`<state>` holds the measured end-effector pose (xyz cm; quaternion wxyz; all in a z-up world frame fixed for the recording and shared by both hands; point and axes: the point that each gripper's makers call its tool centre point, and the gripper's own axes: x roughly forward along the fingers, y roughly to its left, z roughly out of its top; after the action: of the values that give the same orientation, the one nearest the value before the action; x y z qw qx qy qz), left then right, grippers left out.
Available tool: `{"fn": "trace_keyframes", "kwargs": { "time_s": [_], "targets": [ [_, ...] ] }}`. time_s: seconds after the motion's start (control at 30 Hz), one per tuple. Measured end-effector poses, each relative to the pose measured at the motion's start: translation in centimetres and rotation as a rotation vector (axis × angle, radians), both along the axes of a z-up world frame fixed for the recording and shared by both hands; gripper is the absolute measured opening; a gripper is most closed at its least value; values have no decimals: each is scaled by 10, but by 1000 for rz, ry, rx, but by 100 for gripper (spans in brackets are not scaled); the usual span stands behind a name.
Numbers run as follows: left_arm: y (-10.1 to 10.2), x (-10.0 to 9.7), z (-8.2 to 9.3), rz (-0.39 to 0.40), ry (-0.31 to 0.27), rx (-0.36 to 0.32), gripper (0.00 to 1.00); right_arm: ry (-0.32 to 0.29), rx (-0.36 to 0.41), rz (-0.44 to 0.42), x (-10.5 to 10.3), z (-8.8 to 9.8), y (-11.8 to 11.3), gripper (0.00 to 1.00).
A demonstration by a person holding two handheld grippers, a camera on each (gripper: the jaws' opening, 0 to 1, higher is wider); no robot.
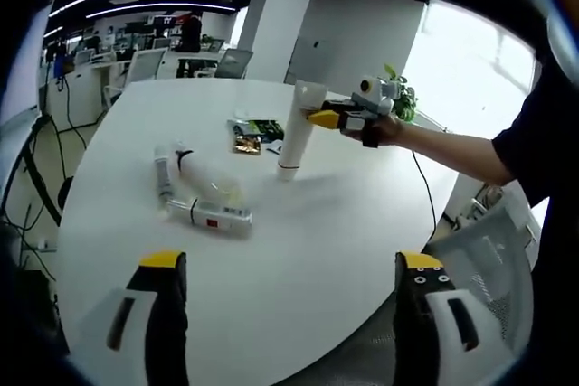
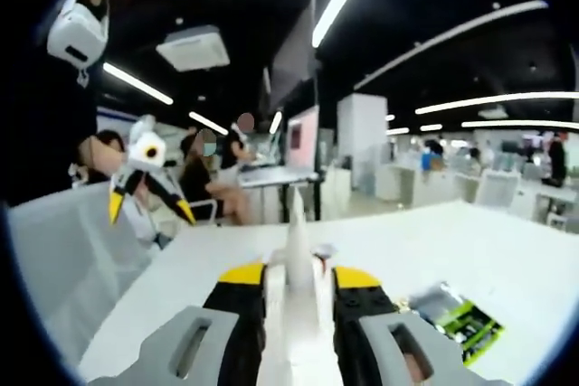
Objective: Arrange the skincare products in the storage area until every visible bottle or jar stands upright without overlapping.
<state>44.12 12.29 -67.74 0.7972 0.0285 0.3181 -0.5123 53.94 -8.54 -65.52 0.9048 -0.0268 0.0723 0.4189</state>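
Left gripper view: round white worktop (image 1: pixel 298 250), largest. Upright near its middle, a tall white tube (image 1: pixel 296 128), cap down, pinched near the top by the right gripper (image 1: pixel 318 118), probably to steady it. Nearer, still lying flat: clear bottles and a tube (image 1: pixel 194 194), beside sachets (image 1: pixel 255 134). Left gripper (image 1: pixel 289 268) fingers spread wide, holding nothing.

Right gripper view: fingers (image 2: pixel 244 282) closed against the tube.
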Motion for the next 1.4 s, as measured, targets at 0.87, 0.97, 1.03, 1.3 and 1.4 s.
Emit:
{"fn": "trace_keyframes", "kwargs": {
  "time_s": [0.87,0.97,1.03,1.3,1.4],
  "targets": [
    [15,-5,45,15,-21,-6,90,246,-123,-296,-77,5,-21,61],
    [19,-10,47,16,-9,-5,92,254,-153,-323,-89,9,-18,66],
    [21,-13,48,20,-2,-4,93,273,-184,-387,-97,8,-23,67],
    [25,-18,53,25,12,-5,95,306,-101,-438,-133,23,-5,77],
    [28,-15,58,36,0,-8,96,304,-95,-471,-139,27,-6,81]
  ]
}}
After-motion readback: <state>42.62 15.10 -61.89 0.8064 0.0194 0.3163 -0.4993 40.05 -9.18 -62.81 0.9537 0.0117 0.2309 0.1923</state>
